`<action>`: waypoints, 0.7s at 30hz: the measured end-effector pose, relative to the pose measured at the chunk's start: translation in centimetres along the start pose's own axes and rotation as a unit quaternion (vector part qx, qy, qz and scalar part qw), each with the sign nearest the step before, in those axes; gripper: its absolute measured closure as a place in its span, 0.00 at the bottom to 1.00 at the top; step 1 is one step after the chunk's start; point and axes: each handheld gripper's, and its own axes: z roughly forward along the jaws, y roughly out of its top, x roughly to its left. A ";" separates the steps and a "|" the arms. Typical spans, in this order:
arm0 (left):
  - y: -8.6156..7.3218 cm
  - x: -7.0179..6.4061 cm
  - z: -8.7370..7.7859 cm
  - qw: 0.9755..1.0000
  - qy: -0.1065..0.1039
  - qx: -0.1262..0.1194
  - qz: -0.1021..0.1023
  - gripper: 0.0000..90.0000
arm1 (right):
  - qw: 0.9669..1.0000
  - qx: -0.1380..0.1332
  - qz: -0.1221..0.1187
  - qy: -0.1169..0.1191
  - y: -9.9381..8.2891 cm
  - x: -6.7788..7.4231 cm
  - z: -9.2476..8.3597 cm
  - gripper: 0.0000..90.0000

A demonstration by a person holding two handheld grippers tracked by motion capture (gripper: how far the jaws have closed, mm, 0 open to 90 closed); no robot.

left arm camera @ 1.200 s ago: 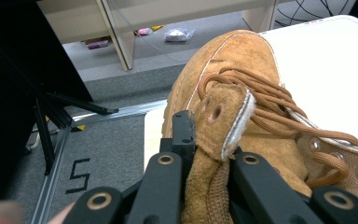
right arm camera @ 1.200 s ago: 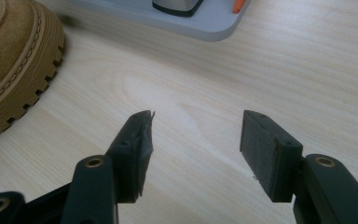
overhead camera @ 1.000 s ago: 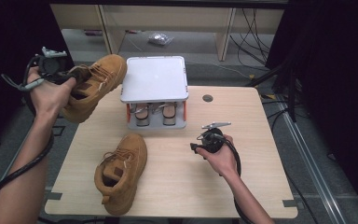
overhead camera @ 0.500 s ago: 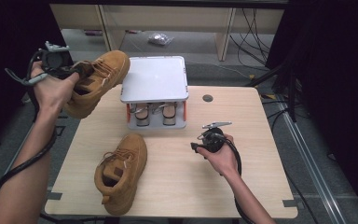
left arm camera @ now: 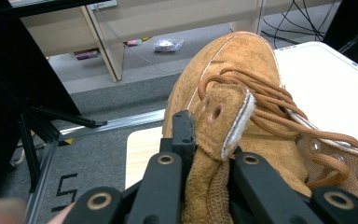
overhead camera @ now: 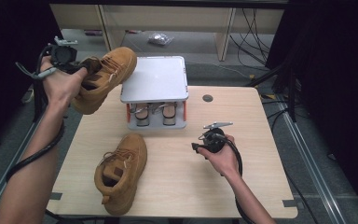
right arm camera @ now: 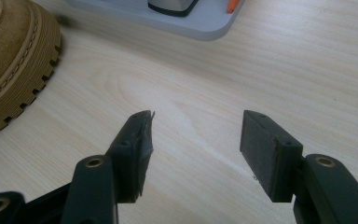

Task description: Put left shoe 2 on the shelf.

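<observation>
While the left gripper (overhead camera: 81, 70) clamps the raised boot's (overhead camera: 105, 79) tongue, the right gripper's (right arm camera: 193, 140) jaws stand apart.

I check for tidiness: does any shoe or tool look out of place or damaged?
Nothing looks damaged. One boot hangs off the table's left, the left tongs pinching its tongue; the other boot lies on the table.

Parted tongs (right arm camera: 195, 154) over bare wooden table (right arm camera: 261, 70) (tan boot sole (right arm camera: 18, 88) beside)
</observation>
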 end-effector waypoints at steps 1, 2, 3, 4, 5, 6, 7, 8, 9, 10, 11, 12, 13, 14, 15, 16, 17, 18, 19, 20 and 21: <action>0.1 -0.1 0.1 1.000 -0.002 -0.001 0.000 0.94 | 1.000 0.008 -0.005 -0.003 0.0 -0.1 -0.1 0.49; 0.3 -0.2 0.1 1.000 -0.002 -0.001 0.003 0.94 | 1.000 0.012 -0.004 -0.001 0.1 -0.1 -0.2 0.49; 0.4 -0.3 0.2 1.000 -0.003 -0.001 0.003 0.94 | 1.000 -0.002 -0.002 -0.002 0.0 0.0 0.0 0.49; 0.5 -0.5 0.2 1.000 -0.003 -0.002 0.001 0.94 | 1.000 -0.001 0.000 -0.002 0.0 0.0 0.0 0.49; 0.6 -0.6 0.3 1.000 -0.004 -0.001 0.001 0.94 | 1.000 0.007 -0.004 -0.003 0.1 -0.1 -0.1 0.49; 0.8 -0.7 0.4 1.000 -0.007 -0.001 0.000 0.94 | 1.000 0.006 -0.003 -0.003 0.1 0.0 -0.1 0.49; 0.9 -0.8 0.5 1.000 -0.007 -0.002 0.000 0.94 | 1.000 0.008 -0.003 -0.001 0.1 0.0 -0.1 0.49; 1.0 -0.9 0.6 1.000 -0.010 -0.001 -0.002 0.94 | 1.000 0.009 -0.004 -0.001 0.1 0.0 -0.1 0.49; 1.0 -1.1 0.7 1.000 -0.010 -0.001 0.000 0.94 | 1.000 0.008 -0.004 0.000 0.1 0.0 -0.1 0.49; 1.1 -1.2 0.8 1.000 -0.011 -0.002 0.002 0.94 | 1.000 0.007 -0.003 -0.001 0.1 0.0 -0.1 0.49; 1.2 -1.3 0.9 1.000 -0.016 -0.003 0.007 0.94 | 1.000 0.007 -0.003 -0.002 0.1 0.0 -0.1 0.49; 1.3 -1.5 1.0 1.000 -0.017 -0.003 0.007 0.94 | 1.000 0.007 -0.006 -0.001 0.1 0.0 -0.2 0.49; 1.4 -1.5 1.1 1.000 -0.018 -0.002 0.005 0.94 | 1.000 0.007 0.001 -0.002 0.1 0.0 -0.1 0.49; 1.5 -1.7 1.2 1.000 -0.018 -0.001 0.006 0.94 | 1.000 0.014 0.014 0.001 0.0 0.2 -0.2 0.49; 1.6 -1.8 1.3 1.000 -0.020 0.001 0.006 0.94 | 1.000 0.012 0.004 -0.001 0.1 0.0 -0.2 0.49; 1.7 -2.0 1.4 1.000 -0.021 0.001 0.006 0.94 | 1.000 0.007 -0.001 -0.003 0.0 -0.1 -0.1 0.49; 1.8 -2.2 1.5 1.000 -0.022 0.002 0.005 0.94 | 1.000 0.012 0.010 0.000 0.0 0.0 -0.2 0.49; 1.9 -2.3 1.6 1.000 -0.024 0.003 0.006 0.94 | 1.000 0.011 0.004 0.000 0.0 -0.1 -0.2 0.49; 2.0 -2.5 1.7 1.000 -0.026 0.003 0.006 0.94 | 1.000 0.008 0.000 -0.002 0.0 -0.2 -0.2 0.49; 2.2 -2.7 1.8 1.000 -0.027 0.004 0.006 0.94 | 1.000 0.006 0.002 -0.003 0.0 -0.2 -0.2 0.49; 2.3 -2.8 1.9 1.000 -0.030 0.005 0.005 0.94 | 1.000 0.006 0.001 -0.003 0.0 -0.2 -0.2 0.49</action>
